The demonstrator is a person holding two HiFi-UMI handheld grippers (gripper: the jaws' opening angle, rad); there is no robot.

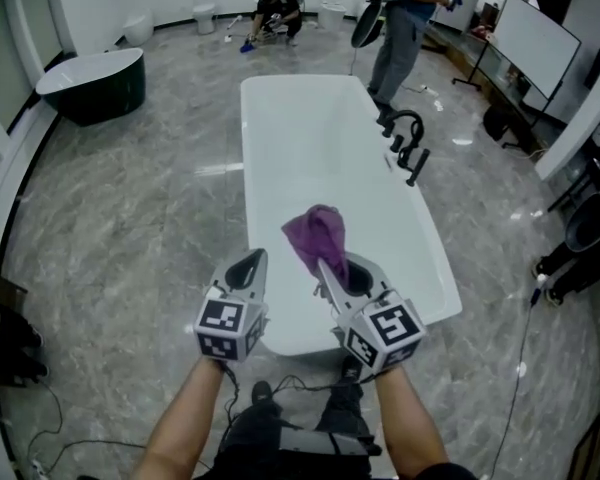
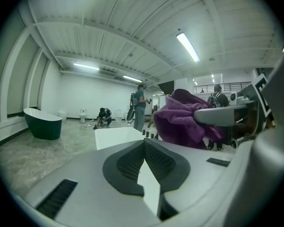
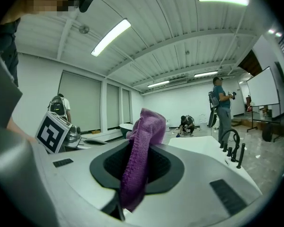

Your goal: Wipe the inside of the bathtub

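Jaws of the right gripper [image 1: 340, 268] are clamped on a purple cloth [image 1: 318, 233]. It is pinched between the pads in a bunched fold, most of it standing up past the tips and a short end trailing out below. The left gripper [image 1: 248, 268] has its jaws brought together at the tips with nothing between them, and it hangs just beside the right one.

Both grippers are over the near end of the white bathtub [image 1: 310, 148], which runs away from the person towards black tap fittings [image 1: 405, 138] on its right rim. In the right gripper view the tub's rim lies beyond and below the cloth, so the cloth appears to be held in the air above the basin, not against it. The inside looks bare and white, and no wet or wiped streaks can be made out.

By my reading this is the approach: the cloth is gripped and brought to the tub, and the wiping stroke has not started here. The next move calls for lowering the right gripper into the basin and tipping it so the bunched cloth, not the hard jaw tips, meets the curved wall. It should then sweep with steady pressure while the grip stays firm. The narrow pinch could let the cloth drag free on the glossy surface. The left gripper has no obvious job yet.
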